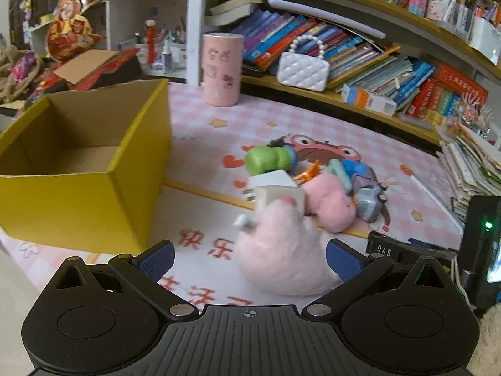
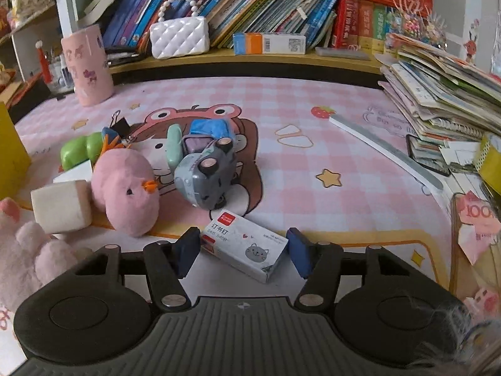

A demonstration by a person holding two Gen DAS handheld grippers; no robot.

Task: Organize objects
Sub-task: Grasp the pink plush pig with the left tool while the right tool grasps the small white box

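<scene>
My right gripper (image 2: 243, 252) has a small white staple box (image 2: 247, 247) with a cat drawing lying slantwise between its blue pads, and both pads touch the box's ends on the pink mat (image 2: 313, 144). My left gripper (image 1: 249, 259) stands wide open, with a pink plush paw (image 1: 281, 250) on the mat between its fingers, untouched. Behind the paw lies a pile: a white cube (image 1: 278, 191), a pink plush duck (image 2: 125, 185), a green toy (image 1: 269, 159) and a grey toy car (image 2: 206, 175). An open yellow cardboard box (image 1: 84, 163) stands at the left.
A pink cylinder tin (image 1: 222, 69) and a white quilted purse (image 1: 303, 69) stand at the back by the bookshelf (image 2: 281, 6). A stack of booklets (image 2: 438, 87) and a long ruler (image 2: 385, 150) lie at the right. A black device with a green light (image 1: 482, 244) is by my left gripper.
</scene>
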